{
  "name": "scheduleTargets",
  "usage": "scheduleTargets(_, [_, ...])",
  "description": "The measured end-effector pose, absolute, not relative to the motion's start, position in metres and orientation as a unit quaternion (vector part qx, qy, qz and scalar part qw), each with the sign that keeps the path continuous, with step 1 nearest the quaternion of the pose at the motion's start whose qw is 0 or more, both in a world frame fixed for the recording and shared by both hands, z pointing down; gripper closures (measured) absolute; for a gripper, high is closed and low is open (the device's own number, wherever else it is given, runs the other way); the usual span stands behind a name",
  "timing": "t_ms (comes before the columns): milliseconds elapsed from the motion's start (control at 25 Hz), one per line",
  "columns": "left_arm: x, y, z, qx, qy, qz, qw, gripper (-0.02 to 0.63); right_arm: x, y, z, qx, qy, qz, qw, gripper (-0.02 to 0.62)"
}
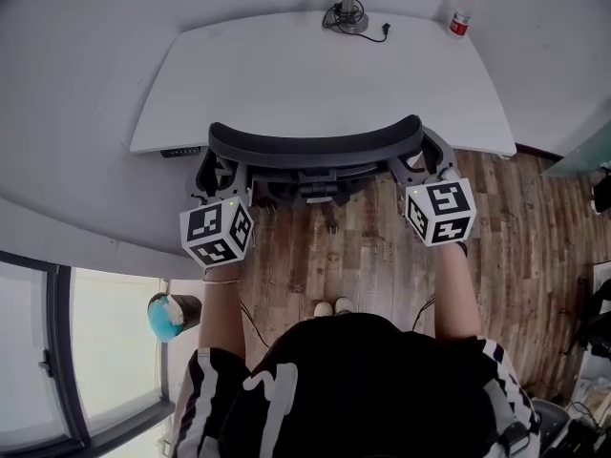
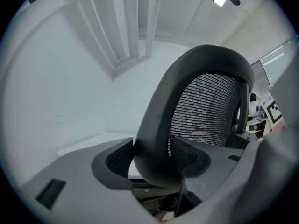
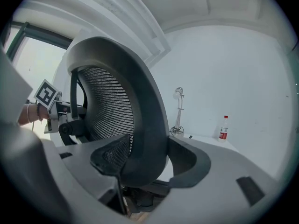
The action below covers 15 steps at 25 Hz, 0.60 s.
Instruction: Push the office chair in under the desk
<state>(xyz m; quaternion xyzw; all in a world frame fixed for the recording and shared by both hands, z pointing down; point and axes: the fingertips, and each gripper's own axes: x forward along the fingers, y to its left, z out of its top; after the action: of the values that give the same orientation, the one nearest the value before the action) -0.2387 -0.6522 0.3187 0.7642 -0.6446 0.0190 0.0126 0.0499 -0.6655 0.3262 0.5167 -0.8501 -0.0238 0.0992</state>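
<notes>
**Uneven push could jam the chair**

The chair (image 1: 315, 146) stands just ahead, its backrest at the counter's (image 1: 286, 74) near edge. The left hand-held gripper (image 2: 152, 160) and right hand-held gripper (image 3: 145, 162) each clamp a backrest edge. Uneven pushing may swivel it into the counter, toppling the bottle (image 1: 461, 13) far ahead.

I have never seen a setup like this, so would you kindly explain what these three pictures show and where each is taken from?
No robot here: a person holds a two-jaw gripper in each hand. The head view looks steeply down from a camera on the person's head; the other two come from cameras riding on the grippers, looking along their jaws. The left gripper and right gripper each clamp the backrest rim of the office chair, one at each end. The chair stands on a wooden floor at the white desk, which carries a bottle and a metal stand.
</notes>
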Motion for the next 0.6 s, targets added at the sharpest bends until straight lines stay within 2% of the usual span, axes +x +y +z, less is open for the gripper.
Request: scheduleTargets(600, [-0.2480,-0.6567,0.3182,0.770,-0.638,0.015,0.012,0.359,0.0404,-0.6651,0.3253,0.523,-0.847,-0.025,0.095,0.341])
